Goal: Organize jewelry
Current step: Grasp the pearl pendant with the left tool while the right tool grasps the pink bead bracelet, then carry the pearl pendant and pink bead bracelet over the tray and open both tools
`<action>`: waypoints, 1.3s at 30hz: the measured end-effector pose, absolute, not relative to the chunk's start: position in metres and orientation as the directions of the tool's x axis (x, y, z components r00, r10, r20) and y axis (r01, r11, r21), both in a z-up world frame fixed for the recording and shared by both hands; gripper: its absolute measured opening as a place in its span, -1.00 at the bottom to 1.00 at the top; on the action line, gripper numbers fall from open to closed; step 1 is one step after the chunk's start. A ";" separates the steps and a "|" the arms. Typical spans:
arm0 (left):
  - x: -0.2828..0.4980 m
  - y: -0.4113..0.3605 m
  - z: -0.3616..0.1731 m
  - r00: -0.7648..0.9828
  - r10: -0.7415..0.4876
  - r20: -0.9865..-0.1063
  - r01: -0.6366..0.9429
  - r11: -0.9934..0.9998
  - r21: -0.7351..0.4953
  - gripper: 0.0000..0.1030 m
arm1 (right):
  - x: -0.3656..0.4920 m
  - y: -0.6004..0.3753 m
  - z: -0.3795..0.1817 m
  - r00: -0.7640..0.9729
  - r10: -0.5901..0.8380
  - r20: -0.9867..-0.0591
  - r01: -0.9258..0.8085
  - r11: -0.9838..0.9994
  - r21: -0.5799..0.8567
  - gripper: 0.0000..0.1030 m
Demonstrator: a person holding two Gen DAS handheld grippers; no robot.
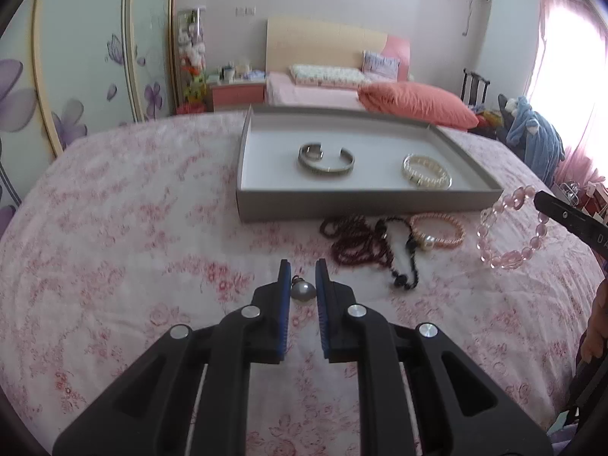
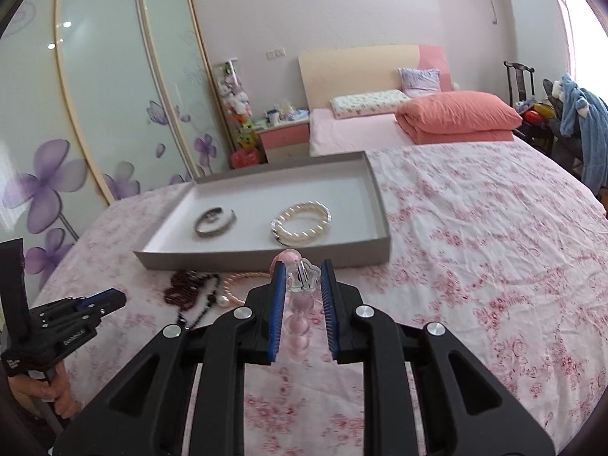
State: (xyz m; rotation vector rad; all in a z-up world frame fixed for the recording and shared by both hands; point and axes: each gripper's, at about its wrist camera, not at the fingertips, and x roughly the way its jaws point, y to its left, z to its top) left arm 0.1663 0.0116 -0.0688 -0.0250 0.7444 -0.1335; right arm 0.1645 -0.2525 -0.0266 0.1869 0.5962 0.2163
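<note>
A grey tray (image 1: 342,201) on the floral cloth holds a silver bangle (image 1: 326,159) and a pearl bracelet (image 1: 426,171). In front of it lie dark red beads (image 1: 353,241), a black bead string (image 1: 402,262) and a pink pearl bracelet (image 1: 439,232). My left gripper (image 1: 302,271) is open around a grey pearl pendant (image 1: 303,289) lying on the cloth. My right gripper (image 2: 303,273) holds a pink crystal bead bracelet (image 2: 298,315) lifted off the cloth; it hangs at the right in the left wrist view (image 1: 513,228). The tray (image 2: 266,258) lies just beyond it.
The floral cloth (image 1: 133,228) covers the whole work surface. Behind it stand a bed with an orange duvet (image 1: 414,104), a wardrobe with purple flowers (image 2: 95,114) on the left, and a chair with blue clothes (image 1: 535,140) on the right.
</note>
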 end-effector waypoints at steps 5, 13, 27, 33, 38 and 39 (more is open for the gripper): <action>0.155 0.005 -0.053 0.788 -0.121 -0.604 0.113 0.992 -0.053 -0.73 | 0.160 -0.246 -0.022 0.819 0.270 -0.506 -0.164 0.956 0.245 -0.62; 0.141 -0.006 -0.029 0.862 -0.098 -0.498 0.102 0.995 -0.018 -0.73 | 0.149 -0.234 -0.005 0.860 0.266 -0.435 -0.182 0.957 0.224 -0.62; 0.136 -0.029 0.002 0.915 -0.093 -0.393 0.110 0.994 0.021 -0.73 | 0.135 -0.212 0.029 0.937 0.209 -0.279 -0.185 0.977 0.110 -0.62; 0.147 -0.033 0.007 0.919 -0.090 -0.384 0.106 0.994 0.021 -0.73 | 0.142 -0.210 0.037 0.949 0.192 -0.249 -0.170 0.979 0.108 -0.62; 0.164 -0.034 0.011 0.923 -0.080 -0.376 0.097 0.995 0.026 -0.73 | 0.156 -0.210 0.046 0.959 0.173 -0.226 -0.152 0.983 0.105 -0.62; 0.168 -0.034 0.012 0.924 -0.078 -0.374 0.094 0.995 0.025 -0.73 | 0.161 -0.211 0.047 0.960 0.168 -0.225 -0.147 0.983 0.106 -0.62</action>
